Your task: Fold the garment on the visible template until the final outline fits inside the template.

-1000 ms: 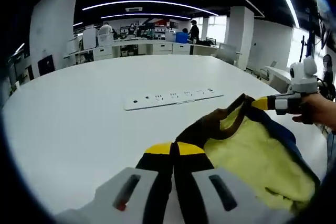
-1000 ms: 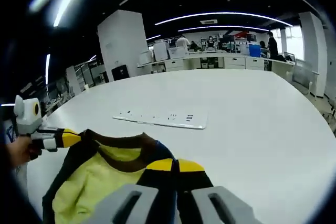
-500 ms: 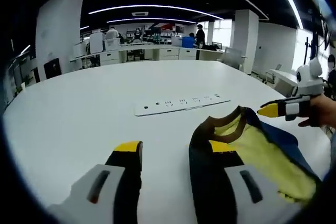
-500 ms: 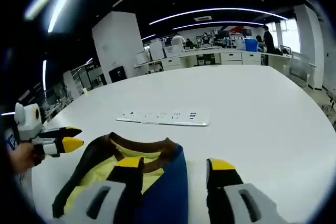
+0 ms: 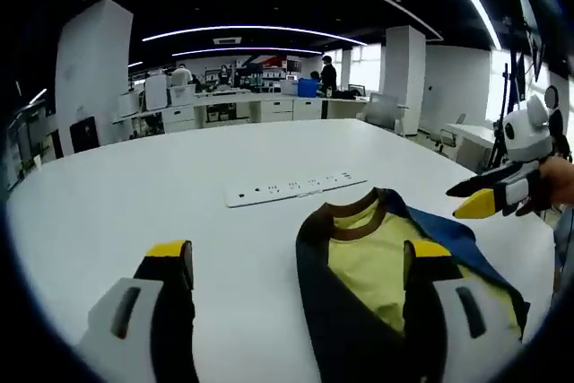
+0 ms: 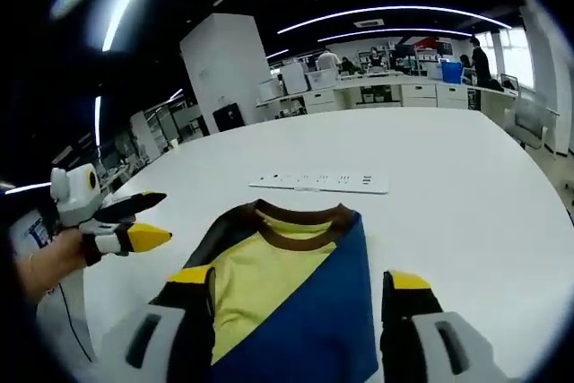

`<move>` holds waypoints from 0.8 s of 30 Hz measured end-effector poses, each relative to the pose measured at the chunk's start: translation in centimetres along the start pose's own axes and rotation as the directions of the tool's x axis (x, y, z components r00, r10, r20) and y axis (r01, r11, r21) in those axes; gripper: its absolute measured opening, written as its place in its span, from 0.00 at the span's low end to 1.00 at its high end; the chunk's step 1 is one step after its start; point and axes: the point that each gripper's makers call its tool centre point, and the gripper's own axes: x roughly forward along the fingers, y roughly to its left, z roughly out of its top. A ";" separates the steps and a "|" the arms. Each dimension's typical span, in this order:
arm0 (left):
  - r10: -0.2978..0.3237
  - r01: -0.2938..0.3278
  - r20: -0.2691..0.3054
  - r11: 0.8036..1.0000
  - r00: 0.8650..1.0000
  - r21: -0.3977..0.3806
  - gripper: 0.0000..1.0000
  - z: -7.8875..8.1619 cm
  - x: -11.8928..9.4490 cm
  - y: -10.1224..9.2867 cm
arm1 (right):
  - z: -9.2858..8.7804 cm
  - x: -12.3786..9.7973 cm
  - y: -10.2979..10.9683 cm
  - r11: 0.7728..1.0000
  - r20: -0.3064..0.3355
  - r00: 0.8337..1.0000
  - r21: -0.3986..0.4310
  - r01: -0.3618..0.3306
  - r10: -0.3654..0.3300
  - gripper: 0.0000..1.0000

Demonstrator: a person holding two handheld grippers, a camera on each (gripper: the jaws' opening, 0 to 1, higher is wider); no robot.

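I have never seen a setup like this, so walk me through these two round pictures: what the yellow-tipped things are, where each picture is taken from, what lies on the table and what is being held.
There is no robot here. A person holds a two-jaw grasping tool in each hand, and a small wide-angle camera rides on each, looking forward along its jaws.

In the left gripper view, the left tool rises from the bottom, its yellow-tipped jaws spread apart and holding nothing. The other tool comes in from the right, in a hand.

In the right gripper view, the right tool is likewise open and empty.

On the big white table lies a shirt, flat, collar toward the far side: yellow, with a brown collar and dark sleeves, and a blue part folded across it. Beyond the collar sits a white power strip. An office with desks and people lies behind.
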 end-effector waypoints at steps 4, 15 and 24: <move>-0.031 0.031 -0.007 0.998 1.000 0.050 0.98 -0.4 -1.6 -1.3 | -1.1 -1.6 1.3 1.000 -0.012 1.000 -0.016 -0.019 0.019 0.76; -0.082 0.085 -0.028 0.991 0.996 0.106 0.99 -1.7 -5.5 -3.6 | -4.8 -5.0 4.8 0.997 -0.053 0.996 -0.032 -0.068 0.067 0.76; -0.123 0.130 -0.061 0.984 0.991 0.125 0.97 -3.8 -8.3 -6.3 | -7.5 -6.6 7.5 0.993 -0.068 0.992 -0.041 -0.106 0.103 0.66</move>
